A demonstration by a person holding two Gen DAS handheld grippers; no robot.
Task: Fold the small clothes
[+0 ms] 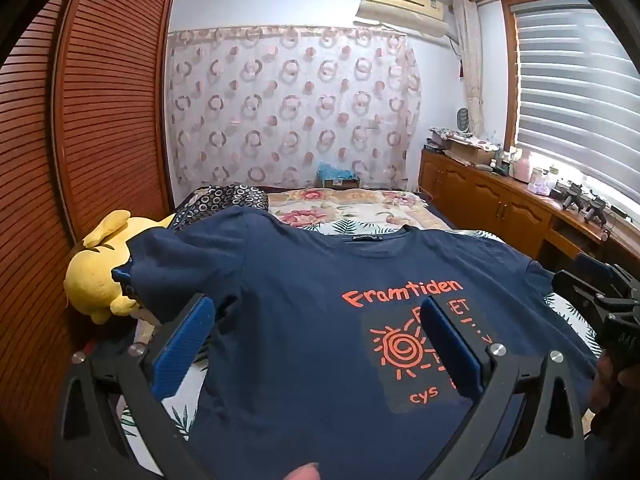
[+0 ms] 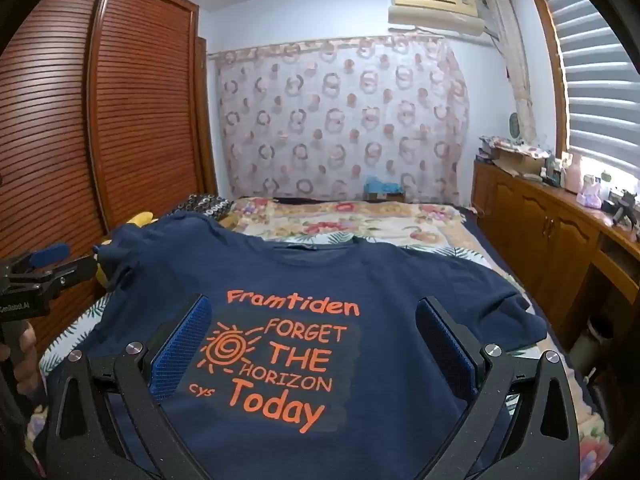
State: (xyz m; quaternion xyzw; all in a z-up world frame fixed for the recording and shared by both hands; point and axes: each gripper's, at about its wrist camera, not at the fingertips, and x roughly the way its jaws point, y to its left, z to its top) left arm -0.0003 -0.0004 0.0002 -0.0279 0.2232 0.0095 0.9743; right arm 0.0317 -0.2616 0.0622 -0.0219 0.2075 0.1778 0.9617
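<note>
A navy T-shirt with orange print lies face up on the bed, collar pointing away, its left sleeve rumpled. My left gripper hovers over the shirt's left half, open wide, with nothing pressed between its blue pads. The right gripper hangs over the printed chest of the T-shirt, also open wide and holding nothing. Each gripper shows at the edge of the other's view: the right gripper and the left gripper, with a hand on its handle.
A yellow plush toy lies by the shirt's left sleeve. Beyond the collar is a floral quilt. A louvred wardrobe runs along the left, and a wooden cabinet with clutter on top along the right.
</note>
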